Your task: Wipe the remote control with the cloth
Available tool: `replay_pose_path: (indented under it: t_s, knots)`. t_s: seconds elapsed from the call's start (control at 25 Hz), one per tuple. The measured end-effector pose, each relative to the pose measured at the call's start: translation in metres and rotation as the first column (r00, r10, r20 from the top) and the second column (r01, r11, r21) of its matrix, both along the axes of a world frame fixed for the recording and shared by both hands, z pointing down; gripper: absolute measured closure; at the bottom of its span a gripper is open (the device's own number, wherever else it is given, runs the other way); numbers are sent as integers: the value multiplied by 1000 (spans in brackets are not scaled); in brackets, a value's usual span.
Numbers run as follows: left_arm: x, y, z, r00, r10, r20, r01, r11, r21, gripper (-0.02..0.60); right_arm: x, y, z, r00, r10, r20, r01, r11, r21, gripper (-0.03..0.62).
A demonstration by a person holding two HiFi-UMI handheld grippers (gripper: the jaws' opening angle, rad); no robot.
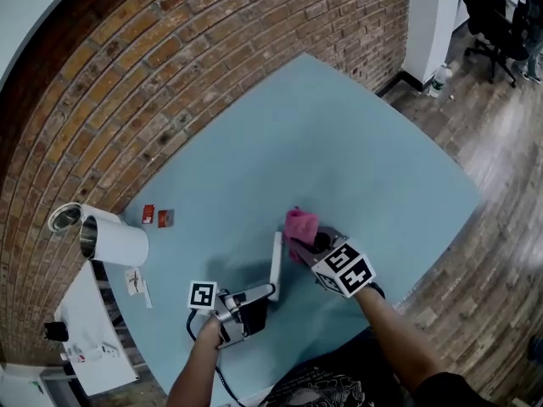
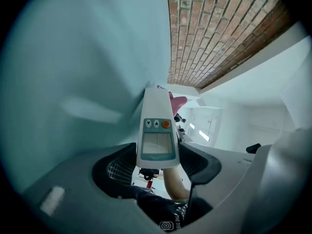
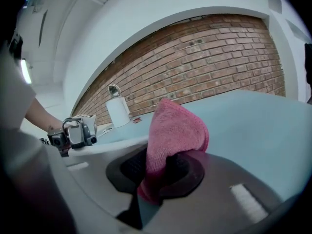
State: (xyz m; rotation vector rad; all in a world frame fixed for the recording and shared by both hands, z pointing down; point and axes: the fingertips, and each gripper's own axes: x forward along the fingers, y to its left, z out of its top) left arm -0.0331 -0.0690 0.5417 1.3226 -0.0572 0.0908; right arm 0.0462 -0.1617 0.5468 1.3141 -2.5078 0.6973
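Observation:
In the head view my left gripper (image 1: 268, 292) holds a white remote control (image 1: 276, 261) by its lower end, a little above the light blue table (image 1: 339, 142). In the left gripper view the remote (image 2: 156, 130) lies between the jaws of the left gripper (image 2: 156, 164), its screen and three buttons towards the camera. My right gripper (image 1: 307, 242) is shut on a pink cloth (image 1: 299, 224), just right of the remote's top. The cloth (image 3: 173, 135) sticks up, folded, out of the right gripper (image 3: 158, 172). The left gripper (image 3: 78, 130) shows at the left of that view.
A white roll (image 1: 114, 240) and a metal cup (image 1: 65, 217) stand at the table's left edge by the brick wall (image 1: 212, 41). Two small red items (image 1: 157, 217) lie beside them. A white cart (image 1: 89, 329) stands at lower left. A bottle (image 1: 439, 79) stands on the wooden floor.

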Motion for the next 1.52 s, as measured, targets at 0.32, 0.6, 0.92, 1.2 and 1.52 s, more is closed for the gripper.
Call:
replay_pose_path:
  t_s: [0.32, 0.6, 0.92, 1.2, 1.52]
  knots:
    - [5, 4, 0, 999, 28, -16, -28, 1000, -3, 307, -14, 0, 0, 998, -54, -18, 54, 998, 12, 530]
    - [6, 5, 0, 999, 26, -25, -26, 1000, -2, 307, -21, 14, -2, 999, -41, 21, 41, 999, 12, 530]
    - [3, 5, 1, 999, 18, -33, -18, 1000, 1, 305, -34, 31, -3, 998, -36, 49, 35, 999, 12, 530]
    - [2, 9, 1, 999, 4, -38, -4, 1000, 9, 306, -42, 49, -5, 997, -27, 69, 27, 1000, 8, 530]
    - [4, 6, 0, 998, -43, -48, 44, 999, 16, 307, -52, 71, -10, 997, -38, 71, 37, 999, 15, 530]
